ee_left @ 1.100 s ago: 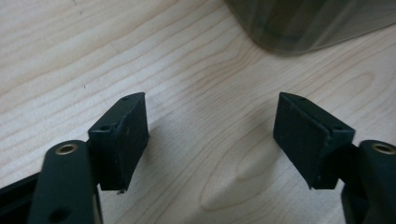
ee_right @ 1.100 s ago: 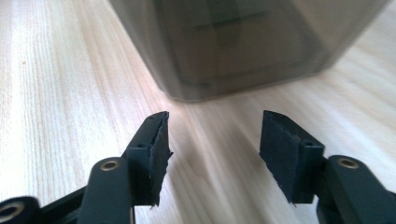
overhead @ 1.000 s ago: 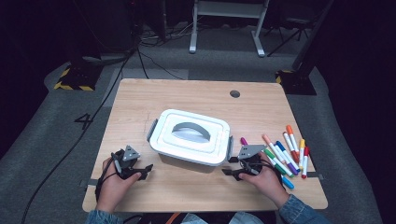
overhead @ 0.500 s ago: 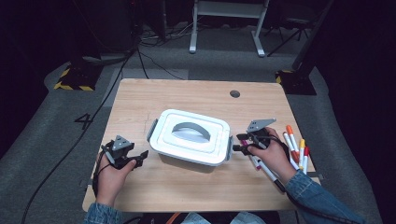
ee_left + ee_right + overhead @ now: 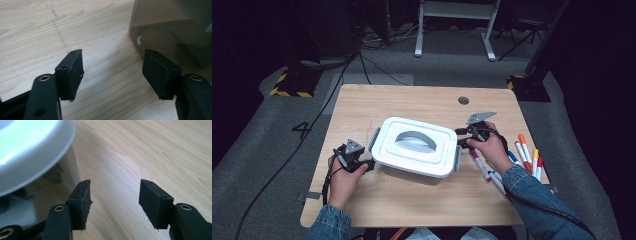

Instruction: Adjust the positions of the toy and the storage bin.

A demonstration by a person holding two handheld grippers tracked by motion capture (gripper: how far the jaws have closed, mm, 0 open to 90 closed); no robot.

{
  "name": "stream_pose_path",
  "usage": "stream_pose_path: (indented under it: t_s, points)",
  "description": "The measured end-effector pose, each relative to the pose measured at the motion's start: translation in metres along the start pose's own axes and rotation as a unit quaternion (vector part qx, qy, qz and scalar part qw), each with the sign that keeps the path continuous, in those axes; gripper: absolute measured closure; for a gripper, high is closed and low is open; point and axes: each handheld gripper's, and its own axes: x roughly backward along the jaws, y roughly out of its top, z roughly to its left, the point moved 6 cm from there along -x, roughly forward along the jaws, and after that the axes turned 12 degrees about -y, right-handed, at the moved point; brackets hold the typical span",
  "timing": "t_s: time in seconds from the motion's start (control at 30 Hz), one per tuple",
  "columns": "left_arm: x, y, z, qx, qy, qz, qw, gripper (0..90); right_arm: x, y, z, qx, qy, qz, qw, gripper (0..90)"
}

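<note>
Resting the left hand [image 5: 343, 180] on the counter [image 5: 412, 200] at about eight o'clock. Holding the left claw [image 5: 368, 165] there and aiming it toward three o'clock, at the near-left end of the white box [image 5: 417, 145]. Showing that claw [image 5: 112, 62] moderately spread in the left gripper view, with bare wood between the pads and nothing gripped. Seeming to stop just short of the box's clear side wall [image 5: 162, 32] at one o'clock, though blur is making contact hard to judge.

Reaching in with the right hand [image 5: 489, 147] from about four o'clock, sleeve lying across some of the markers [image 5: 527, 150]. Pointing the right claw [image 5: 460, 139] toward nine o'clock, just beside the right end of the box. Opening its jaws only just now and standing them wide in the right gripper view [image 5: 115, 187], again over bare wood with nothing between them. Catching the rounded white lid [image 5: 30, 150] at ten o'clock of that view, near the left pad.

Sitting the box itself at the counter's middle, lid on, slightly turned, between the two claws. Lying the markers loose at three to four o'clock, near the counter's right edge.
</note>
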Motion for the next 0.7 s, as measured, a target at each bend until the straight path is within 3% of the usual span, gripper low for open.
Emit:
stream_pose_path:
  t_s: [0.07,0.17,0.33,0.4,0.7]
  points:
    - [-0.005,0.004,-0.007,-0.033,-0.003,0.012,0.9994,38.8,-0.001,0.0,0.001,-0.003,0.015,-0.007,0.9999,44.0]
    - [-0.005,0.006,-0.012,-0.052,0.005,0.022,0.9984,47.3,0.003,0.0,0.005,0.0,0.038,-0.013,0.9992,44.3]
    - [-0.007,0.004,-0.021,-0.054,-0.012,0.023,0.9982,49.4,0.015,-0.004,0.012,-0.001,0.047,-0.016,0.9987,44.0]
    - [-0.008,0.004,-0.032,-0.071,-0.02,0.029,0.9968,47.9,0.024,-0.01,0.014,0.006,0.044,-0.008,0.999,44.1]
    - [-0.018,0.005,-0.067,-0.088,-0.061,0.032,0.9938,45.6,0.068,-0.041,0.025,0.013,0.035,0.011,0.9992,43.7]
